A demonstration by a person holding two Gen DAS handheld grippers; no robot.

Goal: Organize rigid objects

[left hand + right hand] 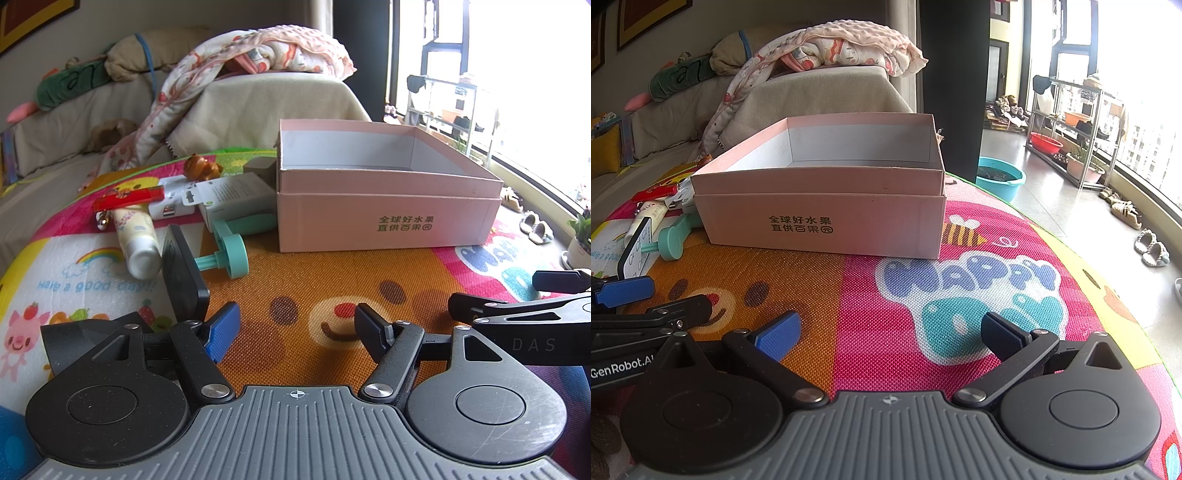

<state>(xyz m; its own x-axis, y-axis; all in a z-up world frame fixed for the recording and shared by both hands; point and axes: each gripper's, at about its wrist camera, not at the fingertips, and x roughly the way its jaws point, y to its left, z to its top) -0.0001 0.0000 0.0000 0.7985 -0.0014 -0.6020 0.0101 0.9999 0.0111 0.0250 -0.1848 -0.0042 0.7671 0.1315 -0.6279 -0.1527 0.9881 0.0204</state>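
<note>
Both grippers hover side by side over the play mat [886,295], left gripper [295,328] and right gripper [890,332] each spread wide, nothing between the fingers. Ahead, the pink box [384,218] sits open; the teal tool [229,247], lotion tube [136,240] and a black slab [181,273] lie in a cluster just left of it.

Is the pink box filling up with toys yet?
Not yet. The pink box looks empty as far as I can see. Both claws, left and right, are open and holding nothing. The teal tool, lotion tube and brown toy still wait beside it.
</note>
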